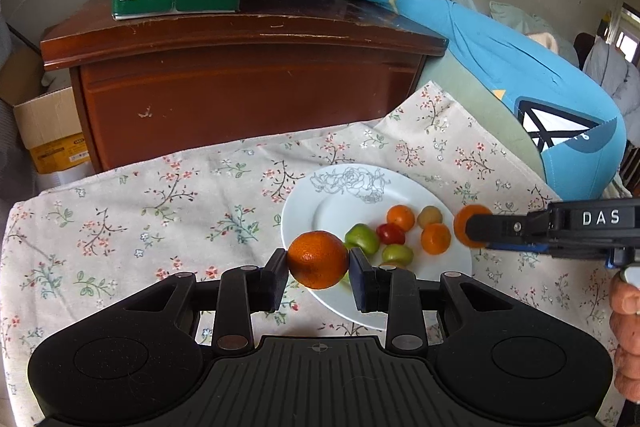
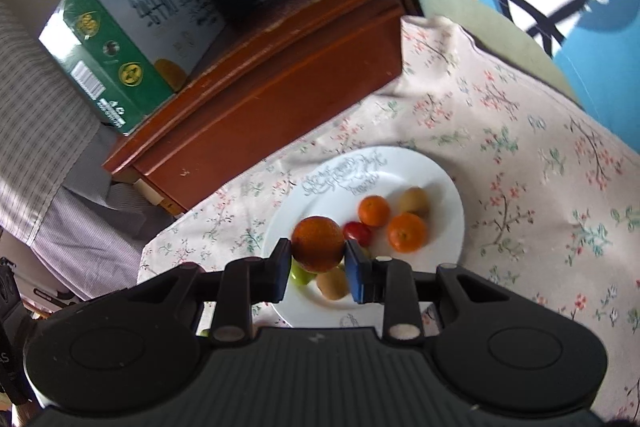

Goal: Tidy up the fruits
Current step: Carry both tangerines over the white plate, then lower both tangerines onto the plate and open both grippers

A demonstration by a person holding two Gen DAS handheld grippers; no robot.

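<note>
Sitting between left claw (image 1: 319, 277) (orange (image 1: 318, 259))

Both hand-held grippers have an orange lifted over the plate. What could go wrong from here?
1. The left hand-held gripper pinches its round orange only at the sides, so it might slip out.
2. A dropped orange could scatter the small fruits on the white plate.
</note>
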